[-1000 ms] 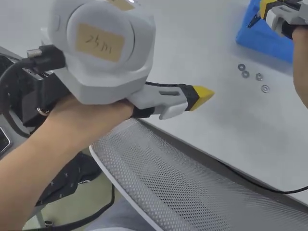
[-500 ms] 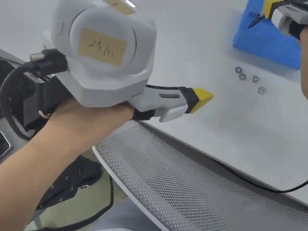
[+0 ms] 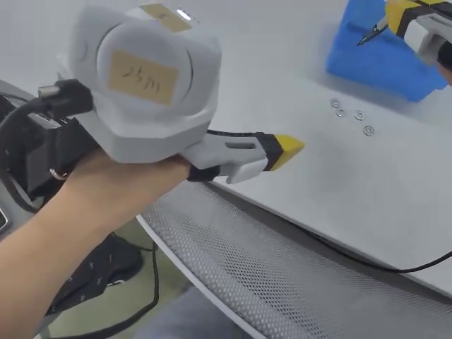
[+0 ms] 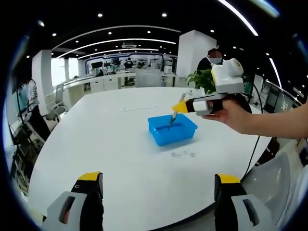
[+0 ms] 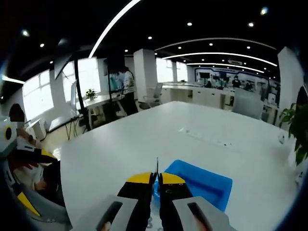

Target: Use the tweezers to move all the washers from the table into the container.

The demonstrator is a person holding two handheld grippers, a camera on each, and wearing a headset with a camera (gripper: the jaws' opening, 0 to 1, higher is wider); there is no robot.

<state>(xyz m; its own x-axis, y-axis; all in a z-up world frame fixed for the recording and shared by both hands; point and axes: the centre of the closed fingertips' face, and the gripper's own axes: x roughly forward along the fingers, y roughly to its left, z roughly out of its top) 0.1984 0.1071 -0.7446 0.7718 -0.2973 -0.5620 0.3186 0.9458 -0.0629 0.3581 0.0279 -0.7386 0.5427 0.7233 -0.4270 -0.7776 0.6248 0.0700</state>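
Blue rectangular plastic container (image 3: 367, 63): stands on the white round table (image 3: 282, 70). Four small metal ring washers (image 3: 359, 115) lie loose just beside it, the same count as a second ago, so none has gone in.
Slim metal tweezers (image 3: 371, 33): clenched in the right gripper (image 5: 155, 180), tip over the container as before. Whether it carries a washer is too small to tell. The head view's shift is camera motion.
Left gripper (image 4: 159, 179): jaws wide apart, empty, off the table's edge.

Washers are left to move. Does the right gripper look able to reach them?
Probably yes: the washers lie uncovered beside the container, and the right gripper holds the tweezers over it, nothing between.
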